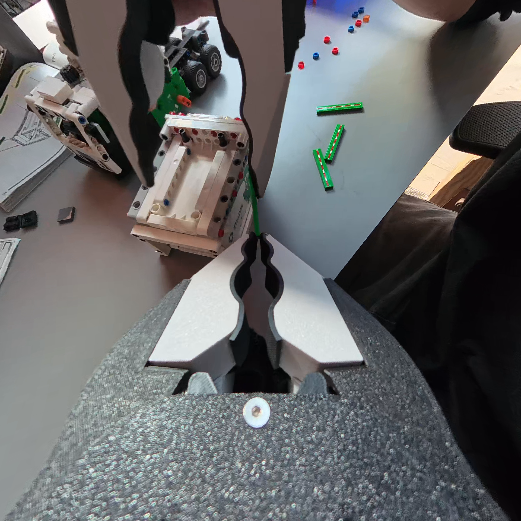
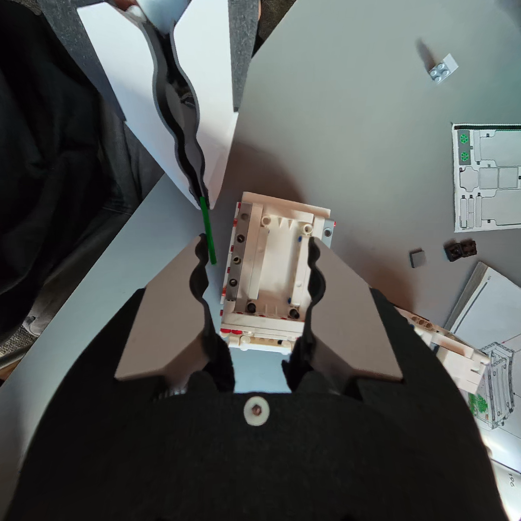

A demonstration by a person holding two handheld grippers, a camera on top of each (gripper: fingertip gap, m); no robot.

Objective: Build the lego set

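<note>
green strip (image 1: 253, 208) in left gripper (image 1: 258, 236)

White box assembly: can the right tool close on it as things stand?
Probably yes. The right tool is open and already straddles the white box assembly; only the green strip held by the left tool sits close to one side.

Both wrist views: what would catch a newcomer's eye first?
The white box assembly at the table's centre, straddled by the open right gripper. Beside it, the left gripper pinches a thin green strip edge-on. Three more green strips lie farther right on the table.
</note>
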